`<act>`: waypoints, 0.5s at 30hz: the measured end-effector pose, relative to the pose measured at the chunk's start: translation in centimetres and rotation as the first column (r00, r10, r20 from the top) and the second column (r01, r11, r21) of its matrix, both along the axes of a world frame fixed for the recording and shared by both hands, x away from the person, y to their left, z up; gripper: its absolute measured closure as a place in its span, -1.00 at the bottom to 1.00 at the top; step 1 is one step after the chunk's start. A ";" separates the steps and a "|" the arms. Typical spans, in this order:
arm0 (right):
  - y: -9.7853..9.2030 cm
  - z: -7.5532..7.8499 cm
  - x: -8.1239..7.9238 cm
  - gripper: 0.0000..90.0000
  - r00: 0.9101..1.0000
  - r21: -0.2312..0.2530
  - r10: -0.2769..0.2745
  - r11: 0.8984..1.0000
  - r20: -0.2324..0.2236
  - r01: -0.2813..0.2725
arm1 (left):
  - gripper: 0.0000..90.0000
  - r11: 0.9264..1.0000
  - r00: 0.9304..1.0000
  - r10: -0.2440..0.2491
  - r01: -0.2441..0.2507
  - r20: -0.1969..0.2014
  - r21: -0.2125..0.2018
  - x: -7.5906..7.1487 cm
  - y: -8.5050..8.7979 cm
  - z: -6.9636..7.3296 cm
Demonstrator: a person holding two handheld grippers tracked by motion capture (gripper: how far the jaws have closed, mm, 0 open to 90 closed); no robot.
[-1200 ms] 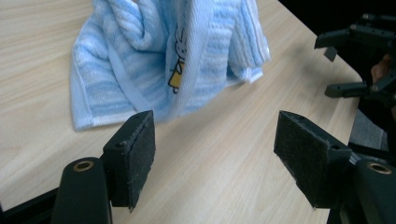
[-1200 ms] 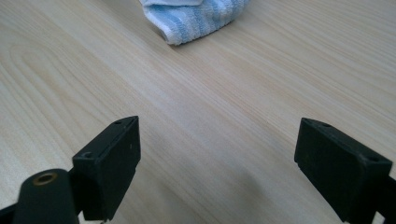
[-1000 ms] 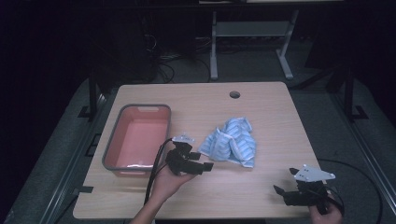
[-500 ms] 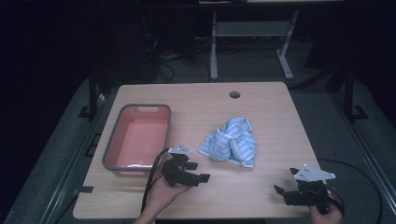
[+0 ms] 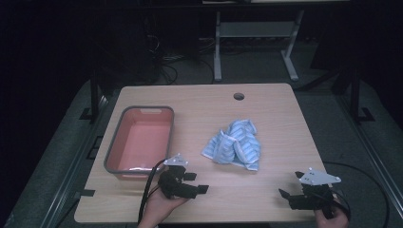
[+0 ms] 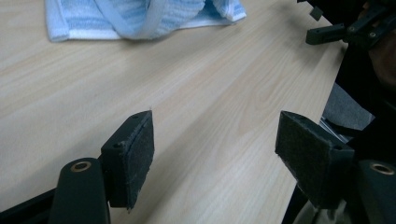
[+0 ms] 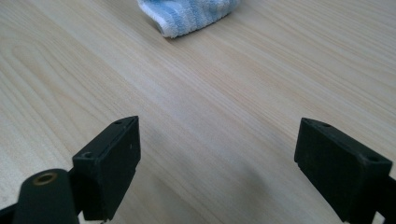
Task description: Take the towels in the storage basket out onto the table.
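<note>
Two grippers sit near the person's edge of the table (image 5: 266,109), both with jaws spread wide and nothing between the pads. The left gripper (image 5: 197,183) rests low over bare wood just in front of the pink tub (image 5: 114,156), pointing across toward the right gripper (image 5: 290,198), which waits near the right corner. The blue striped towel (image 5: 234,150) lies crumpled in the middle of the table, apart from both grippers and beside the tub without touching it. In the left gripper view the towel (image 6: 140,18) sits ahead beyond a stretch of wood; in the right gripper view one folded corner (image 7: 189,16) points back at the jaws. The step in hand looks like a reach for the cloth. Doing it well likely means bringing each gripper in low, aiming at a hemmed edge rather than the bunched middle, and pinching one layer so the towel lifts cleanly.
</note>
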State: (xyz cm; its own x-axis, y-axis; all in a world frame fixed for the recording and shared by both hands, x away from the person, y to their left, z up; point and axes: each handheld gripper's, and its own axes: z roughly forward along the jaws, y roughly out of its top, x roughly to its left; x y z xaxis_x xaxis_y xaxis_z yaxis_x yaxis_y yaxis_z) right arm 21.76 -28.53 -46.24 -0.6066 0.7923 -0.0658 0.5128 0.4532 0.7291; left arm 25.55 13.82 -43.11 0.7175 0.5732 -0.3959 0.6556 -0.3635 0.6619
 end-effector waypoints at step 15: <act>0.1 0.0 -0.4 -0.69 1.000 0.001 0.000 1.000 0.009 0.000 | -0.40 1.000 1.000 0.018 -0.018 0.025 -0.004 -2.0 1.5 -0.5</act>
